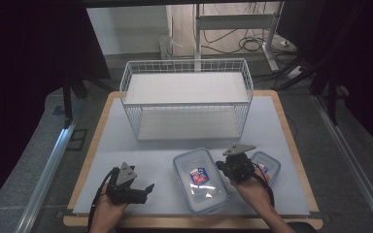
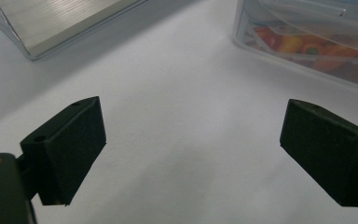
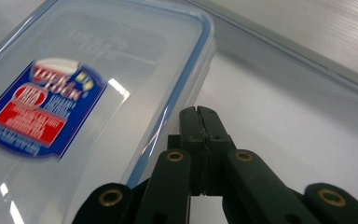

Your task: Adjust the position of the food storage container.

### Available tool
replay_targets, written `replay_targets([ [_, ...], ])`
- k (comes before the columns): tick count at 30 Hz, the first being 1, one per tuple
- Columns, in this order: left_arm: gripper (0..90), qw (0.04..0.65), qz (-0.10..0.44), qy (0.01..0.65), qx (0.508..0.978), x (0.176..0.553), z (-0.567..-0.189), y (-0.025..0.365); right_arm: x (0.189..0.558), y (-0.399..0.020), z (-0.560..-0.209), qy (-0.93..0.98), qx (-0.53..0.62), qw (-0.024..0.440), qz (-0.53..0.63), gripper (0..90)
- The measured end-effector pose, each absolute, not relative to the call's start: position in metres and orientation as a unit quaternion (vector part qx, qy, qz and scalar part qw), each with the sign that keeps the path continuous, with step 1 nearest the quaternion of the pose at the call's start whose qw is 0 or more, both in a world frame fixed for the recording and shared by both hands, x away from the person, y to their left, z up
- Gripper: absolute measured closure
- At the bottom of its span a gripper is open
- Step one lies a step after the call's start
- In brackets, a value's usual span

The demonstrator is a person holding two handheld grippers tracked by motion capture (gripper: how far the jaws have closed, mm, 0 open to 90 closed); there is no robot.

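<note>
The large container (image 1: 200, 180) lies flat on the table (image 1: 126, 145) near my edge, a clear plastic box with rounded corners, a blue rim around its lid and a red and blue label in the middle. My right tongs (image 1: 222, 166) are pressed together, holding nothing, and their tip sits just beside the right long edge of this container (image 3: 93, 93). I think the step is to nudge or line up the box with the closed tip, so I should keep the tongs low and push on the wall under the rim, not on the smooth lid, because the glossy plastic can let the tip slip upward. A slow, straight push near the middle of the side should stop the box from turning. Just to the right lies a small container (image 1: 266, 166) of the same kind — partly behind my hand. My left tongs (image 1: 148, 190) are spread wide over the bare table, well apart from the box, pinching nothing; their pads (image 2: 72, 149) are black and matte. Farther away stands the white wire basket (image 1: 186, 99), with thin grid walls and two pale flat shelves.
</note>
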State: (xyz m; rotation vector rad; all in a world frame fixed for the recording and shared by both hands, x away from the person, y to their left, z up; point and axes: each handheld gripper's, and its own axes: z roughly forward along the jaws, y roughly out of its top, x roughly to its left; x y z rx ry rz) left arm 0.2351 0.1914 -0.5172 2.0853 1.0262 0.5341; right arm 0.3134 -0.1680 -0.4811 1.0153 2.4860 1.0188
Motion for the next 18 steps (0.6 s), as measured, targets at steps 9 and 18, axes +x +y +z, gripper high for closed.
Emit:
replay_targets([
  [9, 6.7, 0.368, 0.213, 0.409, 0.807, 0.235, -0.516, 0.199, 0.334, -0.123, -0.482, 0.875, 0.306, 0.107, 0.36, 90.0],
  [18, 7.6, 0.372, 0.213, 0.417, 0.802, 0.233, -0.514, 0.206, 0.296, -0.162, -0.462, 0.868, 0.289, 0.106, 0.39, 89.9],
])
